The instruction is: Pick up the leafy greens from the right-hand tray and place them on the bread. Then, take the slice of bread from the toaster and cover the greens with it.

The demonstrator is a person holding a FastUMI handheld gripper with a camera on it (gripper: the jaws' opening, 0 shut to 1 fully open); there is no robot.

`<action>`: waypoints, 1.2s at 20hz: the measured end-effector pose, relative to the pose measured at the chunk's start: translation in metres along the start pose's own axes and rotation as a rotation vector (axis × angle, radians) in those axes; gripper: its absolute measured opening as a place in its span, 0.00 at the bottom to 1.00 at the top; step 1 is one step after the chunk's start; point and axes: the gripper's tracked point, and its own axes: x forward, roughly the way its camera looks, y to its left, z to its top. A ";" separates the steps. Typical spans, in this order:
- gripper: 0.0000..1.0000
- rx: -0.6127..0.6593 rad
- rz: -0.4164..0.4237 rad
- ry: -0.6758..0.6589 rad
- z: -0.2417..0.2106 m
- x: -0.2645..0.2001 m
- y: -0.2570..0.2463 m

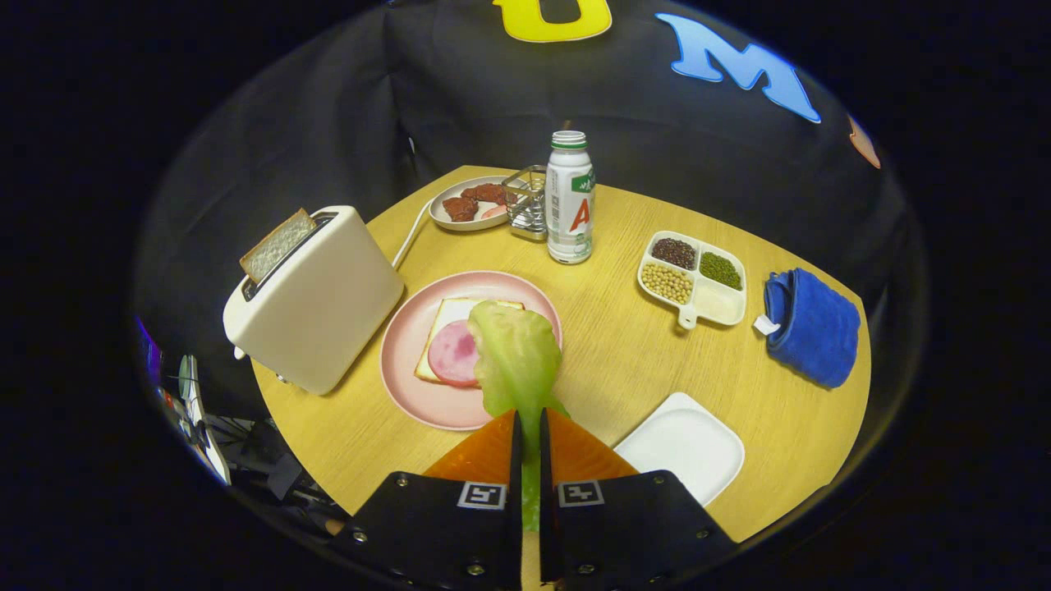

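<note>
The gripper (530,427) is clenched on the leafy greens (516,357), both fingers pressing the stem between them, with the leaf rising toward 12 o'clock just ahead of the tips. The leaf overlaps the near right part of the pink plate (410,328), where a slice of bread (450,316) lies with a round of ham (453,353) on it, touching the leaf's left edge. At 10 o'clock from the gripper stands the toaster (316,300), a second bread slice (277,244) sticking up from its slot. At 3 o'clock, just beside the fingers, a white tray (681,443) rests on the table (624,353).
</note>
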 end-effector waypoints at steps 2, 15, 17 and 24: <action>0.09 -0.011 0.010 0.001 0.009 0.013 0.012; 0.11 -0.104 -0.004 -0.007 0.053 0.088 0.053; 0.11 -0.100 0.010 -0.011 0.054 0.093 0.057; 0.40 -0.146 -0.016 -0.004 0.053 0.091 0.056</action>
